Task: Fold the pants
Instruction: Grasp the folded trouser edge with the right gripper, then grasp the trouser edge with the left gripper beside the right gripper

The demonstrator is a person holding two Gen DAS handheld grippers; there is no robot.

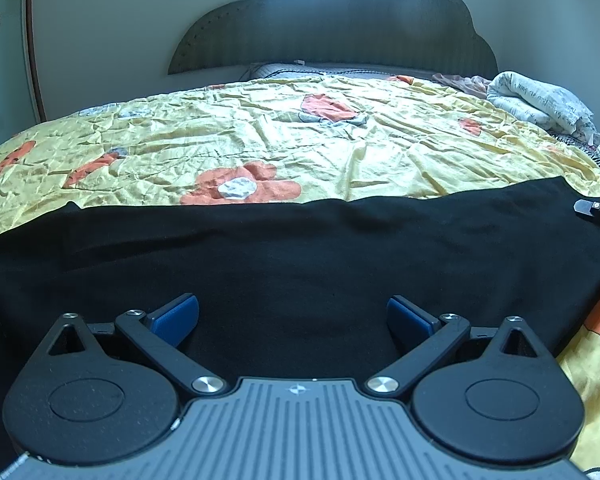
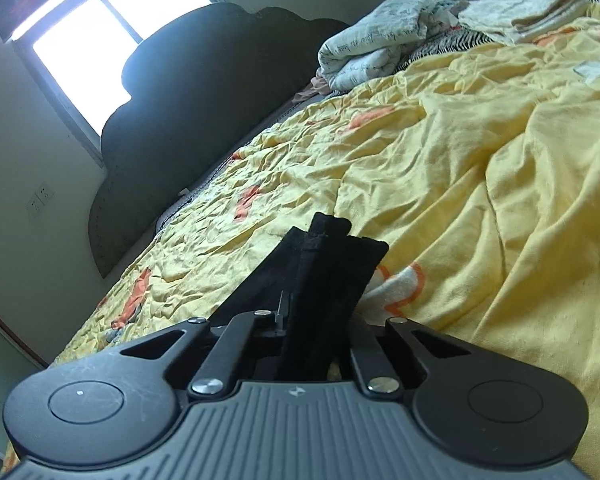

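Fingers of the left gripper (image 1: 293,318) stand wide apart, blue pads (image 1: 176,318) resting low over the black pants (image 1: 300,248) with nothing pinched between them. We find the right gripper (image 2: 316,320) clamped on an end of the same garment: black cloth runs up between its closed fingers and stands out toward 12 o'clock in the right wrist view.

From the left wrist, we note the pants lie as a long band across the near edge of the bed, long axis from 9 to 3 o'clock, directly under and ahead of the open fingers. The tip of the right gripper shows at 3 o'clock, at the band's far right end. We judge the right hand has its end secured, while the left is over cloth but not gripping; a fold along the long axis would need the left to close first.

Underneath is a creased yellow floral bedspread (image 1: 260,140). A dark scalloped headboard (image 1: 332,32) stands at 12 o'clock, and folded laundry (image 1: 540,100) sits at 2 o'clock.
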